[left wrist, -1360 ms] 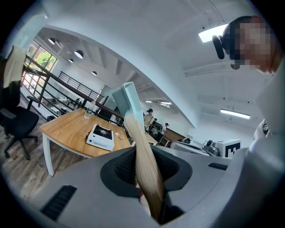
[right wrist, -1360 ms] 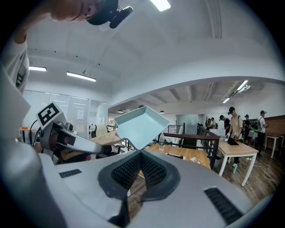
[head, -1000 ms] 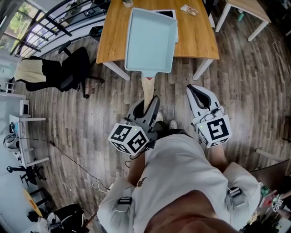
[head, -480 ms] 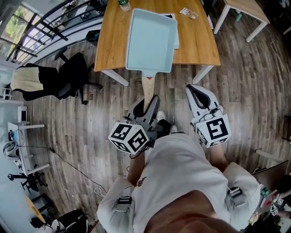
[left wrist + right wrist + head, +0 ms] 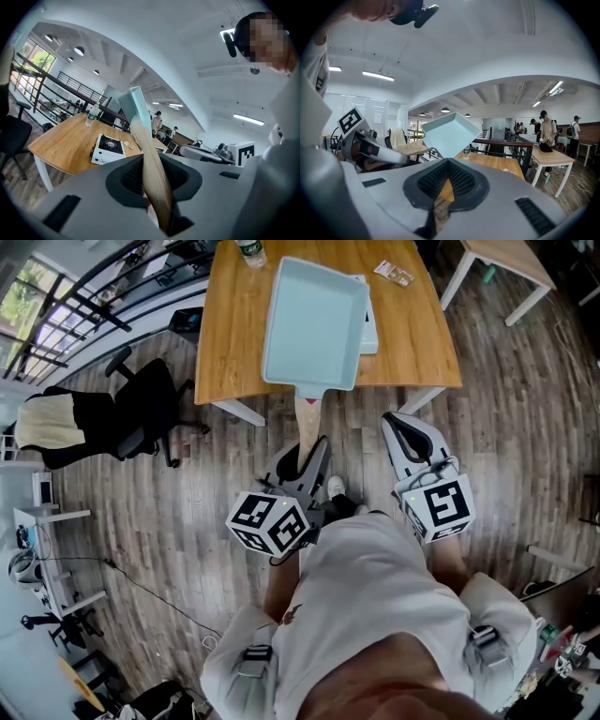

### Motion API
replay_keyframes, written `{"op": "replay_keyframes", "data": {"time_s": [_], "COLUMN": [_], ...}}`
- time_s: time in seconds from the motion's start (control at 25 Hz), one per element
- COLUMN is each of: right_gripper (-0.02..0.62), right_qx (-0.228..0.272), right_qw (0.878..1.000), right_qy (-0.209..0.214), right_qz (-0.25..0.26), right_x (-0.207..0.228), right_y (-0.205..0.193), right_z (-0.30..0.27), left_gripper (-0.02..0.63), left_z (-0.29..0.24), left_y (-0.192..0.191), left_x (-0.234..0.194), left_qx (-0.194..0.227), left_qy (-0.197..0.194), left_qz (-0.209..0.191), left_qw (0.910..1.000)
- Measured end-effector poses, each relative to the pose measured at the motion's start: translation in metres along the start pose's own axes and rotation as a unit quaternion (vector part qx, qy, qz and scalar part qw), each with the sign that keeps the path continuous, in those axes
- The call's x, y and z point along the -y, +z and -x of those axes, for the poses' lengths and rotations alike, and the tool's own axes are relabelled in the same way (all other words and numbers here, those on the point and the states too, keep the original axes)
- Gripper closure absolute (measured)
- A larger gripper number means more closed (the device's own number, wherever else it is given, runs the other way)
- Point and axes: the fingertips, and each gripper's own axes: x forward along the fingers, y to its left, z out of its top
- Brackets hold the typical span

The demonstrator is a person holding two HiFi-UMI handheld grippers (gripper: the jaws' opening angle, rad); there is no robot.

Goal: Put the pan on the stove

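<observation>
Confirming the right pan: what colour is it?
Pale blue pan, clearest in the head view.

Head view looks steeply down; all 3 views share the pan (image 5: 314, 322).

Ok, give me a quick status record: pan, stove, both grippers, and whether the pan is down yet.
pan: light blue, rectangular, held in the air over the wooden table
pan handle: wooden, clamped between the jaws of the left gripper
right gripper: jaws together, nothing in them, beside the left one
stove: white, single burner, on the table, partly hidden under the pan in the head view
pan on stove: not yet
also on table: water bottle, small packet
</observation>
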Motion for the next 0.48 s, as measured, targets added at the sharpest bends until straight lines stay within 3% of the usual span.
{"op": "replay_keyframes", "data": {"time_s": [0.48], "right_gripper": [0.575], "right_qx": [-0.015], "right_qw": [0.999], "right_qy": [-0.031], "right_qz": [-0.004], "right_x": [0.007], "right_y": [0.005], "right_z": [-0.047], "left_gripper": [0.515], "left_z": [-0.028], "left_y": [0.024], "left_x": [-0.045], "left_qx": [-0.02], "left_qy": [-0.027], "left_qz": [0.004], "left_qw": [0.9994]}}
